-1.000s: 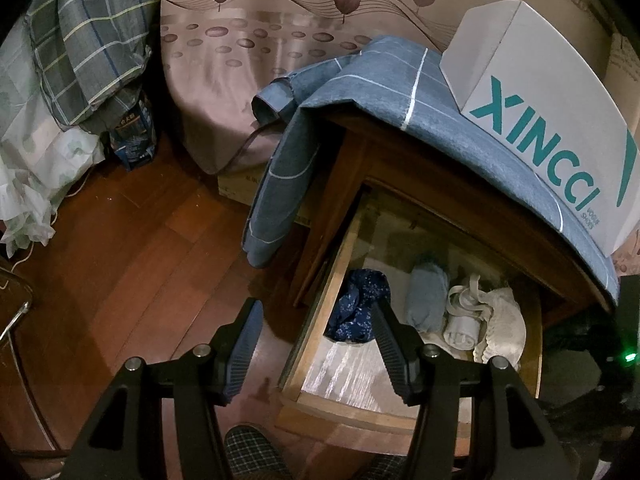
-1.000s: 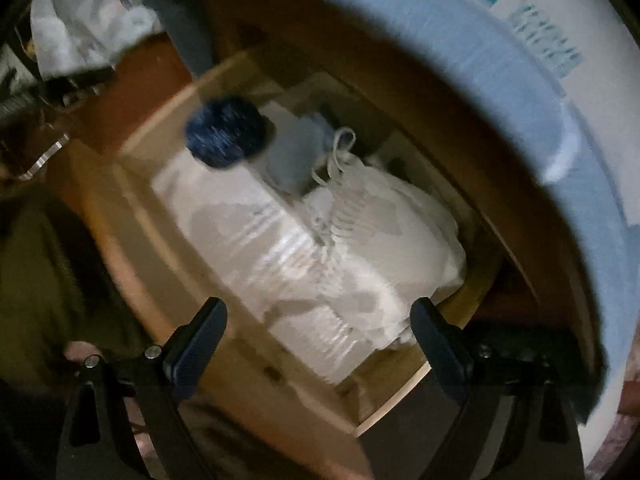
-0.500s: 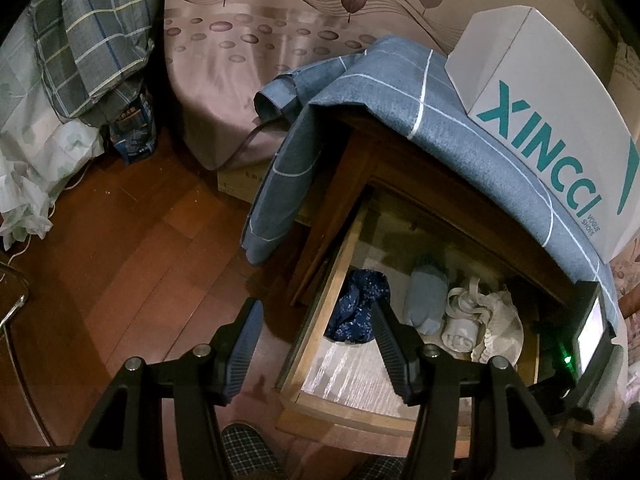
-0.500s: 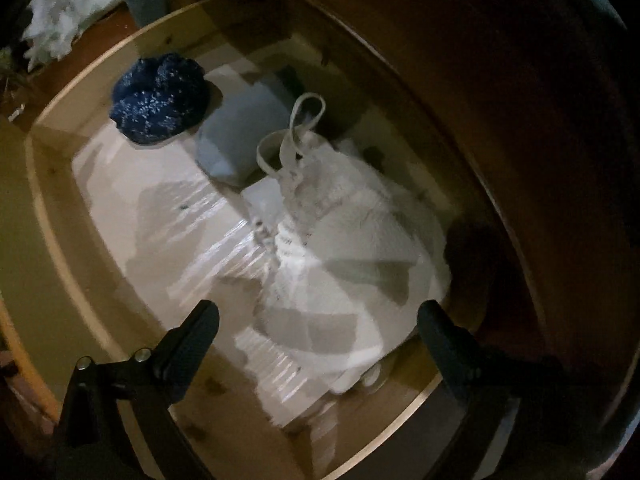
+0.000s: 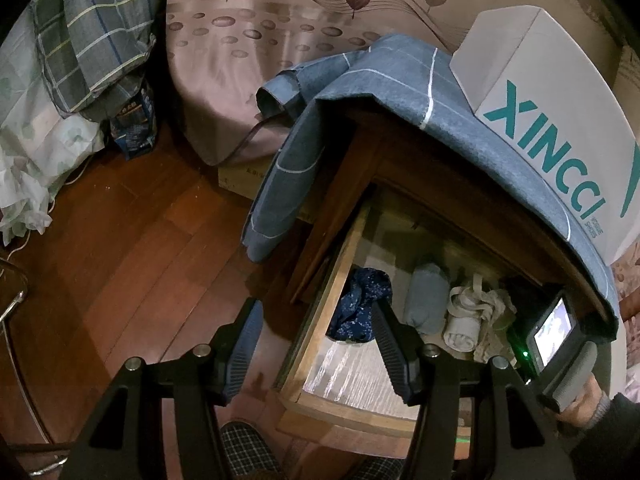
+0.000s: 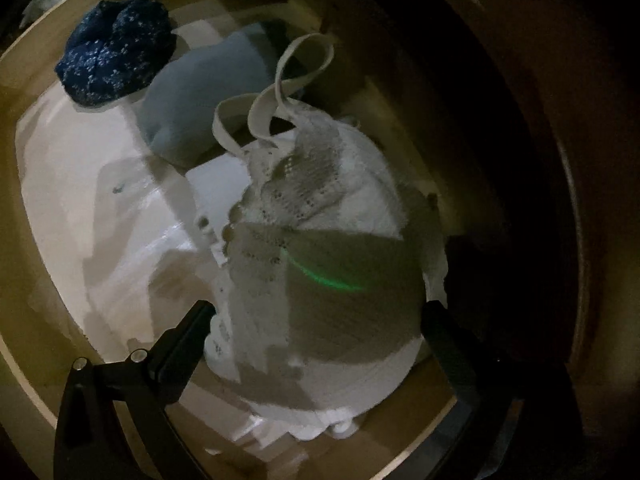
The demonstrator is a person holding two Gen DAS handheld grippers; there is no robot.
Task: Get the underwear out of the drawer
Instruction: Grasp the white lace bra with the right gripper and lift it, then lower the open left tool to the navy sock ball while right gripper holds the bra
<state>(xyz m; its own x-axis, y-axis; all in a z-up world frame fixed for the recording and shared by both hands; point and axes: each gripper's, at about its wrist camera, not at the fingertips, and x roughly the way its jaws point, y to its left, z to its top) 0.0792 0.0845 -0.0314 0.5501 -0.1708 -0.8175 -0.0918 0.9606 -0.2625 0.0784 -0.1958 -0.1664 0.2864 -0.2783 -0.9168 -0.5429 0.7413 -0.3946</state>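
2 views cover the moment, and the left wrist view is the wider one: the left gripper [image 5: 316,344] hangs over the front left corner of the open drawer [image 5: 340,400], its fingers partly apart with nothing between them, so it holds nothing. Inside the drawer, from left to right, lie a dark blue speckled bundle [image 5: 362,304], a pale blue roll [image 5: 426,298] and the white underwear [image 5: 476,312] with its looped straps, which sits toward the right end under the nightstand top. A blue checked cloth [image 5: 400,92] drapes over that top, and a white box [image 5: 560,120] stands on it. At the right edge a hand [image 5: 580,404] brings the other tool down into the drawer. In the right wrist view the right gripper [image 6: 320,328] has just been opening and now stands wide, 1 finger on each side of the white lace underwear [image 6: 320,240]; the pads flank the cloth but do not press it, though contact at the left finger [image 6: 188,336] is hard to judge in the dim light. The risks from here, as I judge them: closing too high would pinch only loose lace and let the garment slip free, closing too deep could catch the white drawer liner [image 6: 100,208] too, and the strap loop [image 6: 304,60] may snag the pale blue roll or the dark nightstand frame above as it is lifted out.
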